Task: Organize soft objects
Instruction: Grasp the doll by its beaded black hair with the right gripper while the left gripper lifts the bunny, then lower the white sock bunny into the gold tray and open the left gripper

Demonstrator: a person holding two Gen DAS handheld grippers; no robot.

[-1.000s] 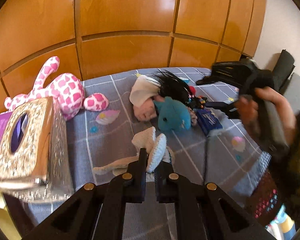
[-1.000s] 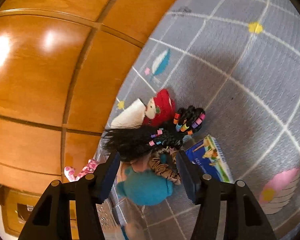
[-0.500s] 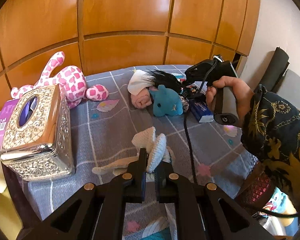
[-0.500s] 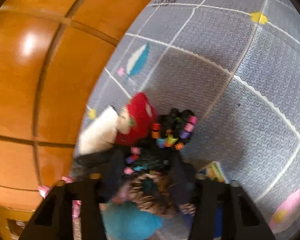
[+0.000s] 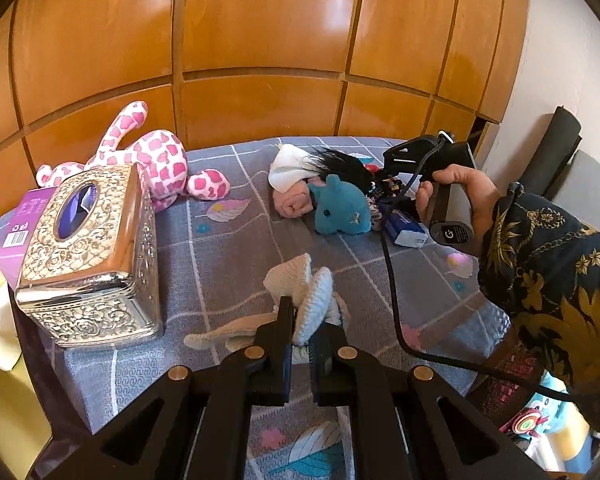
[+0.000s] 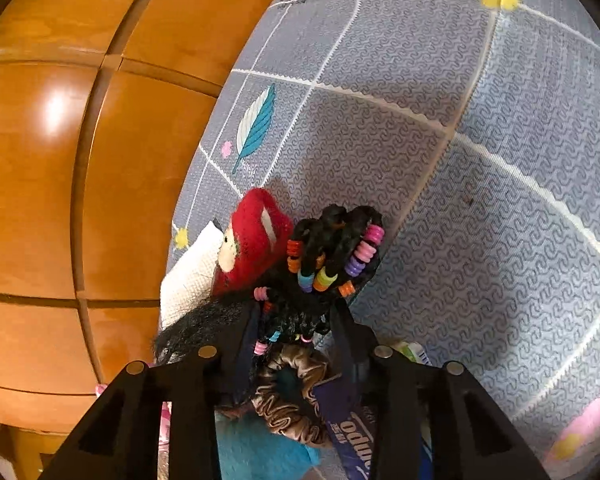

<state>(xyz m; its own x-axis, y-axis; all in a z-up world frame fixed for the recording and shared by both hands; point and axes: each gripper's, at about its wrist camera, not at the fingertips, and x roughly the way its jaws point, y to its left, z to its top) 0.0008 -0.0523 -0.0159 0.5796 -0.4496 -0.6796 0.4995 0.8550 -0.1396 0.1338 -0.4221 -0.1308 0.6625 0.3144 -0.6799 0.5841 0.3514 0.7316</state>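
Nearest the front edge of the bed [image 5: 228,248], the left gripper [image 5: 300,344] has its fingers pinched tight on a cream knit piece [image 5: 304,300], w/ one floppy end lying on the gray cover.

Further in, by the right side of the bed, the right gripper [image 6: 296,320] sits in the toy pile. Its fingers are squeezed in around a black braid bundle w/ bright beads [image 6: 332,256]. A brown scrunchie [image 6: 292,400] is just under it, & a red plush [image 6: 252,240] touches the braids. A teal plush [image 5: 342,210], a pink rolled cloth [image 5: 294,202] & a white cloth [image 5: 288,168] are in the same heap.

At the left edge stands a shiny silver tissue box [image 5: 88,252]. Behind it, near the back edge, lies a pink spotted plush [image 5: 156,160].

Looks like the job is only begun: two soft things are gripped, nothing is sorted into one neat spot yet, & most toys are left to do.

Writing: the blue pack [image 5: 406,230] in the pile has letters, approx. "odume" seen upside down from the right wrist; can't read the rest. The right gripper's handle shows a "G". The purple box [image 5: 20,220] has a barcode, too small to read.
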